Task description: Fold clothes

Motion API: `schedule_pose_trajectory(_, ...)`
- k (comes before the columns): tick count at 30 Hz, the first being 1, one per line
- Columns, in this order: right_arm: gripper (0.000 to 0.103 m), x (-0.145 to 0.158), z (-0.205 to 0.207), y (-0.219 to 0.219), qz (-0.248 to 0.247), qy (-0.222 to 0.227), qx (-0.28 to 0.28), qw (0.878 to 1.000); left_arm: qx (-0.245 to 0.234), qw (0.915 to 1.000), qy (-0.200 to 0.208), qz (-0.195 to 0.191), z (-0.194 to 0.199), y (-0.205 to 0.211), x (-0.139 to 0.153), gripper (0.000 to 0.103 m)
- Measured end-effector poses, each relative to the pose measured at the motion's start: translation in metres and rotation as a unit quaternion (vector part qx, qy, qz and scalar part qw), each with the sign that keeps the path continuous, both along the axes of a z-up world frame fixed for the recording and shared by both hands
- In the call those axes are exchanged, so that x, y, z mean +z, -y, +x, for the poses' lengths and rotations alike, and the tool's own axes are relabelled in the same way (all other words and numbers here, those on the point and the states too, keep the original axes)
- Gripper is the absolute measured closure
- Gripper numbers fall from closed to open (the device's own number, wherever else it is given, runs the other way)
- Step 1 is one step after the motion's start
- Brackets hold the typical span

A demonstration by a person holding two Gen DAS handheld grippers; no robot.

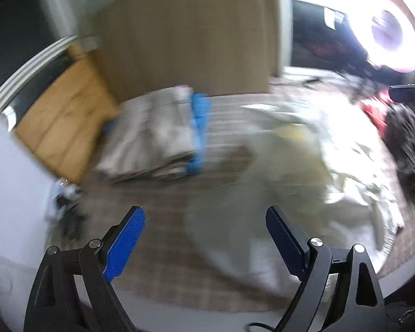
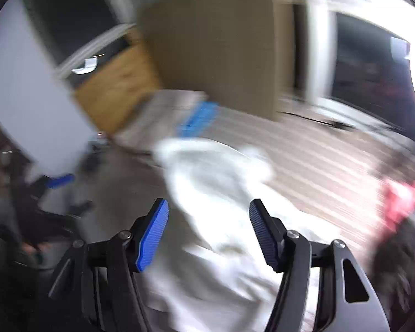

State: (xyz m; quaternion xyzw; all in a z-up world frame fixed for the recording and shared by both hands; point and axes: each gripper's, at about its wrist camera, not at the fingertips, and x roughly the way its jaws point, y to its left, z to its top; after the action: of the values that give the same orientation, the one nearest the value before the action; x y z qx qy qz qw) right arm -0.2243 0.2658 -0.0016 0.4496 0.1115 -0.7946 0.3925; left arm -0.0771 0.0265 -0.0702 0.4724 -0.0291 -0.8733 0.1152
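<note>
Both the left gripper [image 1: 204,244] and right gripper [image 2: 209,233] hang released, gripping nothing, over the pale garment [image 2: 215,193] just in front of the folded stack [image 1: 155,135]; looks light and floppy, so I'd pinch an edge or corner.

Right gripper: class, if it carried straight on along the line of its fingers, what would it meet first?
Most likely the white garment, which fills the gap ahead of the open right gripper. Blur makes depth uncertain.
</note>
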Motion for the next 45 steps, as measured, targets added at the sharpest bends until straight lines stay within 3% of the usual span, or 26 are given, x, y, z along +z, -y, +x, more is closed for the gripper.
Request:
schedule_pose_trajectory(3, 0.042, -0.048, -0.004, -0.055, 0.094, -0.032, -0.082, 0.992, -0.071, 0.9974, 0.014, 0.000, -0.041, -0.050, -0.017, 0.014)
schedule_pose_trajectory(5, 0.042, -0.088, -0.011, -0.081, 0.121, -0.001, -0.114, 0.986, -0.113, 0.9932, 0.028, 0.000, -0.071, -0.089, -0.036, 0.014)
schedule_pose_trajectory(9, 0.042, -0.149, -0.028, -0.115, 0.116, 0.069, -0.166, 0.977, -0.189, 0.9805, 0.053, -0.014, -0.110, -0.155, -0.071, 0.014)
schedule_pose_trajectory(13, 0.042, -0.173, -0.036, -0.120, 0.100, 0.084, -0.175, 0.976, -0.241, 0.9659, 0.064, -0.068, -0.133, -0.198, -0.105, 0.014)
schedule_pose_trajectory(17, 0.042, -0.184, -0.041, -0.114, 0.090, 0.092, -0.157, 0.979, -0.251, 0.9609, 0.087, -0.077, -0.151, -0.210, -0.126, 0.016)
schedule_pose_trajectory(18, 0.042, -0.187, -0.043, -0.112, 0.091, 0.088, -0.156, 0.980, -0.250, 0.9610, 0.092, -0.075, -0.154, -0.210, -0.130, 0.020)
schedule_pose_trajectory(19, 0.042, -0.189, -0.046, -0.110, 0.092, 0.087, -0.156, 0.980, -0.248, 0.9611, 0.097, -0.074, -0.158, -0.211, -0.133, 0.032)
schedule_pose_trajectory(20, 0.042, -0.192, -0.050, -0.108, 0.090, 0.088, -0.154, 0.980, -0.245, 0.9611, 0.103, -0.074, -0.161, -0.211, -0.136, 0.050)
schedule_pose_trajectory(21, 0.042, -0.196, -0.055, -0.107, 0.086, 0.095, -0.152, 0.980, -0.240, 0.9613, 0.109, -0.080, -0.164, -0.210, -0.141, 0.060)
schedule_pose_trajectory(23, 0.041, -0.201, -0.057, -0.100, 0.088, 0.095, -0.140, 0.982, -0.221, 0.9638, 0.125, -0.083, -0.170, -0.203, -0.148, 0.097)
schedule_pose_trajectory(26, 0.043, -0.205, -0.057, -0.089, 0.094, 0.082, -0.114, 0.986, -0.200, 0.9714, 0.126, -0.023, -0.173, -0.178, -0.143, 0.097)
schedule_pose_trajectory(27, 0.066, -0.205, -0.056, -0.087, 0.092, 0.080, -0.105, 0.987, -0.194, 0.9734, 0.121, -0.002, -0.171, -0.168, -0.137, 0.097)
schedule_pose_trajectory(28, 0.101, -0.205, -0.055, -0.087, 0.082, 0.094, -0.096, 0.988, -0.189, 0.9753, 0.113, -0.003, -0.168, -0.158, -0.129, 0.097)
schedule_pose_trajectory(30, 0.100, -0.201, -0.053, -0.091, 0.058, 0.127, -0.089, 0.986, -0.179, 0.9789, 0.098, -0.004, -0.160, -0.139, -0.112, 0.097)
schedule_pose_trajectory(33, 0.100, -0.177, -0.044, -0.102, 0.024, 0.122, -0.091, 0.988, -0.168, 0.9829, 0.075, -0.006, -0.148, -0.113, -0.088, 0.095)
schedule_pose_trajectory(34, 0.100, -0.169, -0.042, -0.107, 0.010, 0.121, -0.094, 0.988, -0.182, 0.9806, 0.071, -0.005, -0.141, -0.117, -0.082, 0.093)
schedule_pose_trajectory(36, 0.100, -0.154, -0.042, -0.116, -0.008, 0.121, -0.110, 0.987, -0.223, 0.9727, 0.062, -0.009, -0.126, -0.136, -0.074, 0.073)
schedule_pose_trajectory(38, 0.100, -0.146, -0.041, -0.123, -0.022, 0.125, -0.116, 0.985, -0.274, 0.9604, 0.053, -0.005, -0.114, -0.164, -0.076, 0.030)
schedule_pose_trajectory(39, 0.100, -0.143, -0.040, -0.125, -0.023, 0.123, -0.118, 0.985, -0.298, 0.9531, 0.051, -0.001, -0.110, -0.179, -0.080, 0.028)
schedule_pose_trajectory(41, 0.100, -0.142, -0.033, -0.125, -0.020, 0.122, -0.118, 0.985, -0.336, 0.9397, 0.061, -0.004, -0.105, -0.207, -0.096, 0.029)
schedule_pose_trajectory(43, 0.100, -0.145, -0.028, -0.125, -0.017, 0.123, -0.118, 0.985, -0.348, 0.9343, 0.069, -0.030, -0.109, -0.225, -0.116, 0.032)
schedule_pose_trajectory(45, 0.100, -0.148, -0.024, -0.126, -0.013, 0.121, -0.120, 0.985, -0.334, 0.9363, 0.100, -0.038, -0.119, -0.226, -0.132, 0.072)
